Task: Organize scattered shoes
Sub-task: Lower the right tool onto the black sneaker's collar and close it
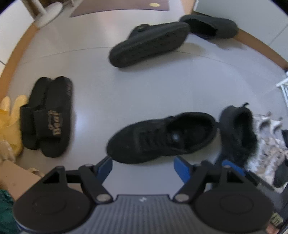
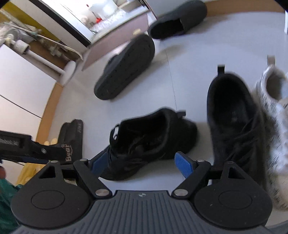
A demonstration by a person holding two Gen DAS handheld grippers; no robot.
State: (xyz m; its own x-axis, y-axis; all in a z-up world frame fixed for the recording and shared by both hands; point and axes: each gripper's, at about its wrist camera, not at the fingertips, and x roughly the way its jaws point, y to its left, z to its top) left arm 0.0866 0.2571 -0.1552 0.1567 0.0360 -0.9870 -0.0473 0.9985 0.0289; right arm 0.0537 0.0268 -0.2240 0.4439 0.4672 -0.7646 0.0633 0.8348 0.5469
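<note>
A black lace-up sneaker (image 1: pixel 162 136) lies across the pale floor, toe to the left. My left gripper (image 1: pixel 143 165) hangs open just short of its side, with nothing between the blue pads. In the right wrist view the same sneaker (image 2: pixel 149 140) lies partly between the fingers of my open right gripper (image 2: pixel 142 163); the pads do not press on it. Its mate (image 2: pixel 234 122) stands to the right, next to a white knit sneaker (image 2: pixel 275 108). A pair of black slides with gold lettering (image 1: pixel 48 117) sits at the left.
Farther off, a black shoe lies sole-up (image 1: pixel 149 45) beside a black slip-on (image 1: pixel 210 27). Yellow slippers (image 1: pixel 10 122) lie left of the slides. A brown mat (image 1: pixel 122 7) and a white pole with a round base (image 2: pixel 68 72) stand by the wall. A wooden skirting (image 1: pixel 261 45) rims the floor.
</note>
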